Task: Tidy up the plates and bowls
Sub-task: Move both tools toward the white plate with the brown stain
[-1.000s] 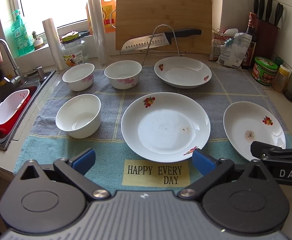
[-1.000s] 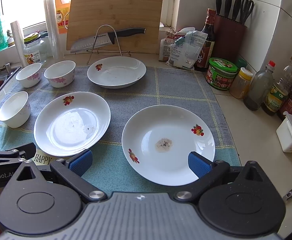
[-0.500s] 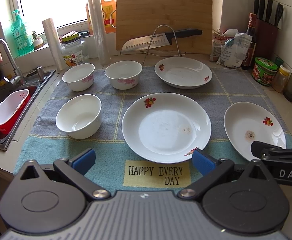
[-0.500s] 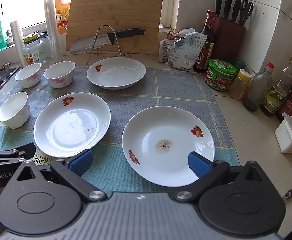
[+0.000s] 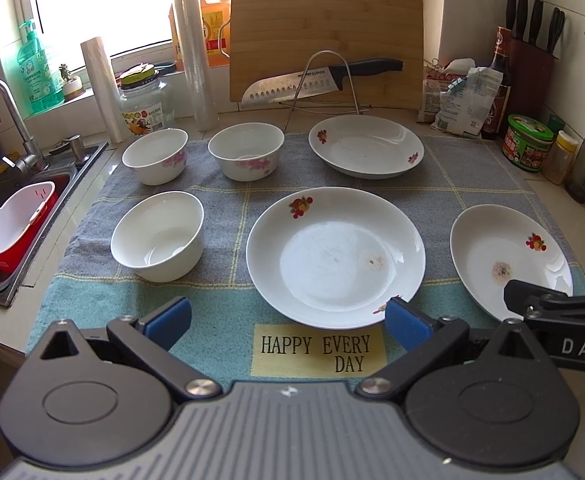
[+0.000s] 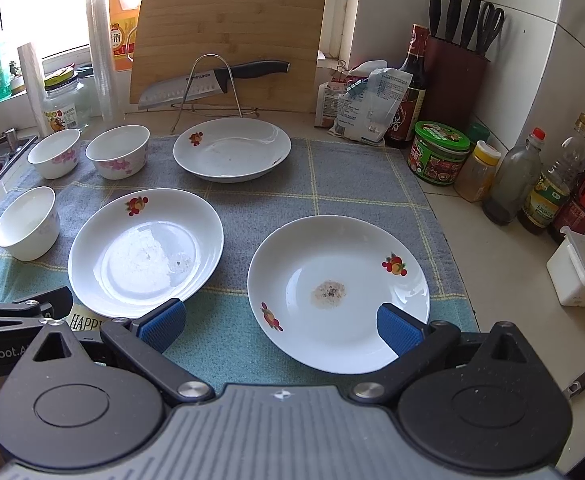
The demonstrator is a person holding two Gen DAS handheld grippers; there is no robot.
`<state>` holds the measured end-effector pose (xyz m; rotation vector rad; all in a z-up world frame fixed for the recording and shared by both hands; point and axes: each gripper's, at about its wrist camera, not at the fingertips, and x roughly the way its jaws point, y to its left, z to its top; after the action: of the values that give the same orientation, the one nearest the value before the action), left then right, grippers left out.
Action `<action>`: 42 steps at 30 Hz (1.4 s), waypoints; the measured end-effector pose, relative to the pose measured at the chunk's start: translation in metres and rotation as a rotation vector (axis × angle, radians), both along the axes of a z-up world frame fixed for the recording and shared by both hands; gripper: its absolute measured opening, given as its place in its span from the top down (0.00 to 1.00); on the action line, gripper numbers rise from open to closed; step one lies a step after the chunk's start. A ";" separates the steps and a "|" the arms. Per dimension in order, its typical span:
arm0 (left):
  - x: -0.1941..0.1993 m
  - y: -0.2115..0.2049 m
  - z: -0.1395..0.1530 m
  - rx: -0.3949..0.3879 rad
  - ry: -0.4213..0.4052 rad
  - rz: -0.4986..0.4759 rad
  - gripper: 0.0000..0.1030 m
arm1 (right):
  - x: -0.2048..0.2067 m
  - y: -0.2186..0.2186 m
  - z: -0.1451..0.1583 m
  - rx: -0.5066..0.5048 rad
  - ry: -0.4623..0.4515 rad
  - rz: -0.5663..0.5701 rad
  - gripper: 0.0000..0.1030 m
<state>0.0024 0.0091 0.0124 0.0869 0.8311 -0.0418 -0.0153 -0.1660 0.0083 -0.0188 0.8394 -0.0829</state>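
1. Compared with a second ago, almost nothing has changed: both views have crept very slightly, the plates and bowls lie where they lay, and neither gripper has closed
2. The left gripper (image 5: 288, 318) hovers spread wide and empty over the near edge of the cloth (image 5: 228, 304), its blue pads either side of the "HAPPY EVERY DAY" label (image 5: 318, 350)
3. The right gripper (image 6: 280, 322) is likewise spread and empty, one pad just over the near rim of the right plate (image 6: 338, 292)
4. The middle plate (image 5: 335, 256) sits just ahead of the left gripper; the right plate carries a brown stain at its centre
5. The far plate (image 5: 366, 146) rests at the back of the cloth, in front of the knife rack (image 5: 324, 88) and cutting board (image 5: 326, 40)
6. Three bowls stand apart on the left: the near bowl (image 5: 158, 236), the back-left bowl (image 5: 155, 156) and the back-middle bowl (image 5: 246, 151)
7. Open cloth lies between the far plate and the right plate; strips of cloth separate every dish
8. The sink (image 5: 8, 216) borders the bench on the left; jars and bottles (image 6: 532, 184) crowd the right edge
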 end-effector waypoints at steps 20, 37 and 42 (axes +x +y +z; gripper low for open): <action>0.002 0.016 -0.007 -0.052 -0.132 -0.275 0.01 | -0.012 0.008 0.002 -0.103 -0.078 0.010 0.00; 0.007 -0.014 -0.029 -0.136 -0.162 -0.533 0.01 | -0.021 -0.030 0.001 -0.145 -0.073 -0.087 0.00; 0.010 -0.038 -0.039 -0.150 -0.150 -0.586 0.01 | -0.011 -0.051 -0.006 -0.119 -0.069 -0.060 0.00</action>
<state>0.0122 -0.0289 -0.0269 0.1876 0.6281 -0.6410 -0.0259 -0.2173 0.0024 -0.1020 0.7657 -0.1885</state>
